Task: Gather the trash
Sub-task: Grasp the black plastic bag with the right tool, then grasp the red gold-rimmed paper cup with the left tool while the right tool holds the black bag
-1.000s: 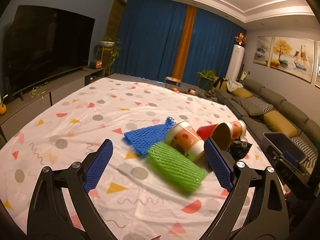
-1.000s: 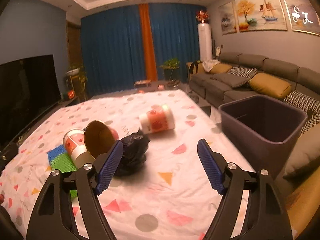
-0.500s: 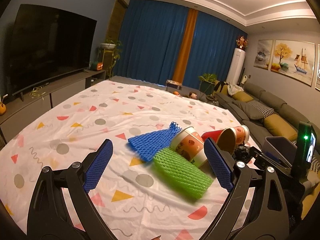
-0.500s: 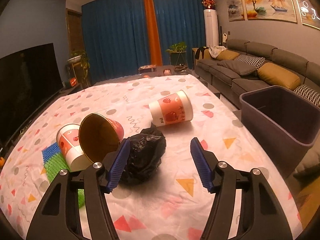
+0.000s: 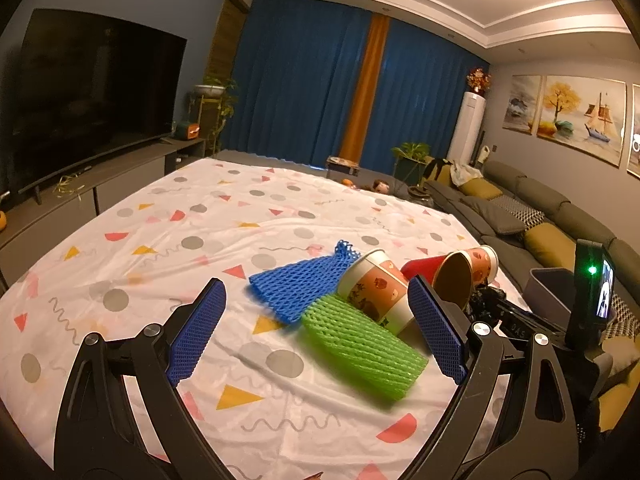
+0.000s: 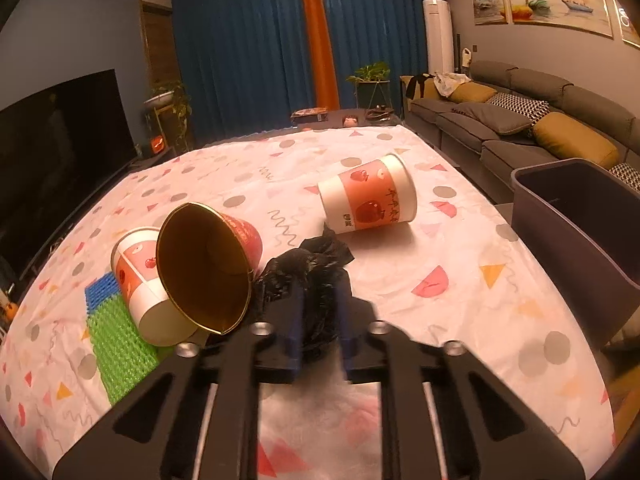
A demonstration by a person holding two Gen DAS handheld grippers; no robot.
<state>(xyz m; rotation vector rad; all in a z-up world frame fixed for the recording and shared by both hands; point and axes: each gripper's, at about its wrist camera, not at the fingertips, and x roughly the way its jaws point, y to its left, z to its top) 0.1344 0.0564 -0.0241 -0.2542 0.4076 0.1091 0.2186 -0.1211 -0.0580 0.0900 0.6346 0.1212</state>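
Black bag [image 6: 310, 276] sits between closing right fingers [image 6: 294, 320]; left fingers [image 5: 196, 330] spread wide.

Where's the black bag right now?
In the right wrist view the black bag sits low in the middle of the table, between the closing fingers of the right claw, with the gold-lined cup just left of it.

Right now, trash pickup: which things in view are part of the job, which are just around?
Job:
- black plastic bag, right gripper closing on it
- paper cups, gold-lined cup
- green foam net, blue foam net
- grey bin
- left gripper, open over the nets

Around:
- tablecloth
- TV
- sofa
- curtains
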